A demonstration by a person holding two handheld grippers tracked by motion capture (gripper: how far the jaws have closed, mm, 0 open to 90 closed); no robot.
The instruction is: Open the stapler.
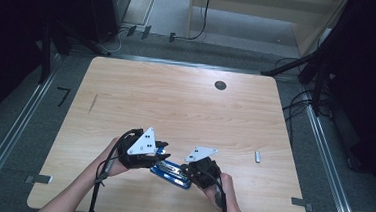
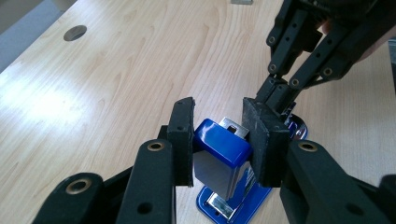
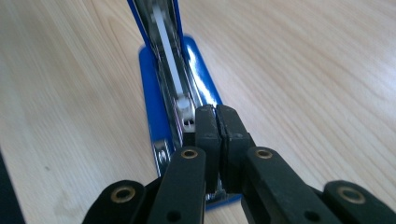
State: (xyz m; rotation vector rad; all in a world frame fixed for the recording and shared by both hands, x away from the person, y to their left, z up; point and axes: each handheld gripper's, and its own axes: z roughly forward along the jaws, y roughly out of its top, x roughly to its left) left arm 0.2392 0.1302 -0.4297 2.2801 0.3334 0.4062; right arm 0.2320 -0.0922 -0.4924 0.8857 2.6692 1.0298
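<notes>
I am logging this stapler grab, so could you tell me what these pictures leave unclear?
- Stapler middle, high view: hidden under both claws.
- Staple channel, right gripper view: blurred; staples cannot be told.
- Right claw: jaws together, grip cannot be told.
- Small grey item, high view: too small to identify.

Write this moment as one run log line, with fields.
object: blue metal stapler, opened | left tool: clamps blue top cover | right tool: shut at staple channel | surface: wooden table
</notes>
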